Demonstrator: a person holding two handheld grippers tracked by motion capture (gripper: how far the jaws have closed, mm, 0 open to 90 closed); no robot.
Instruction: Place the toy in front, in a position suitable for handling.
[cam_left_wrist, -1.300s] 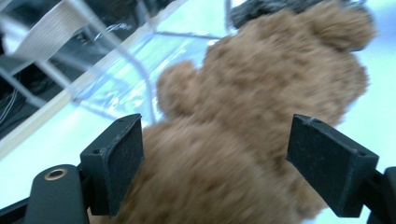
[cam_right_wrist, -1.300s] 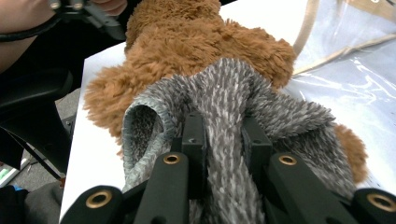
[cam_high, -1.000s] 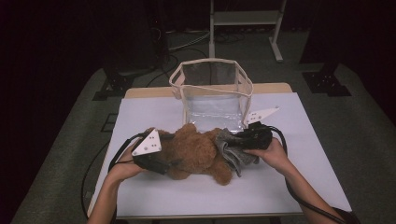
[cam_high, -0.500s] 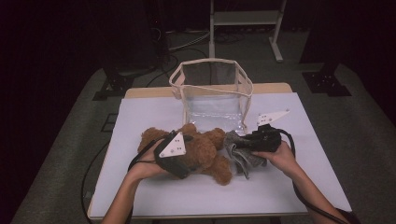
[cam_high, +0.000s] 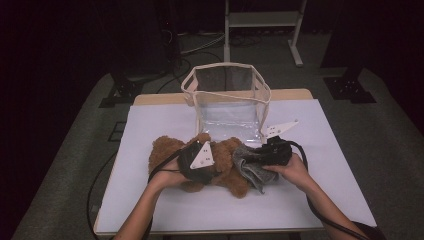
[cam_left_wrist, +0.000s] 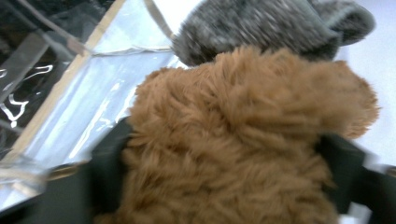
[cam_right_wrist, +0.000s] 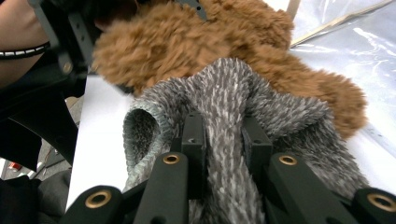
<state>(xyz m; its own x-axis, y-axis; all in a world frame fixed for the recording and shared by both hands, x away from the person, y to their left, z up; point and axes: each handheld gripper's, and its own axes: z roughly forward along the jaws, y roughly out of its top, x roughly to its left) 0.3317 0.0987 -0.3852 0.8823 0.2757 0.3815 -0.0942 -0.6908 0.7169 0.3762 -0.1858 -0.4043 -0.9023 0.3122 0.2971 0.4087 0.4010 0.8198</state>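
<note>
A brown teddy bear (cam_high: 162, 150) lies on the white table with a grey knitted garment (cam_high: 252, 170) at its right end. My left gripper (cam_high: 212, 167) sits over the bear's middle; its jaws have just been closing and now squeeze the brown fur (cam_left_wrist: 243, 140) from both sides. My right gripper (cam_high: 256, 158) is shut on a bunched fold of the grey knit (cam_right_wrist: 229, 102), which rises between its two fingers (cam_right_wrist: 194, 135). The bear (cam_right_wrist: 187, 42) lies just beyond that fold.
A clear plastic bag with a beige rim (cam_high: 190, 87) stands open behind the bear, close to both grippers, and its clear wall (cam_left_wrist: 70, 102) is beside the bear. White table cover (cam_high: 330, 170) stretches to the right and front. Cables trail off the near edge.
My left gripper has moved right from the bear's left end to its middle and has closed on the fur. The right gripper and the grey knit have stayed put.
</note>
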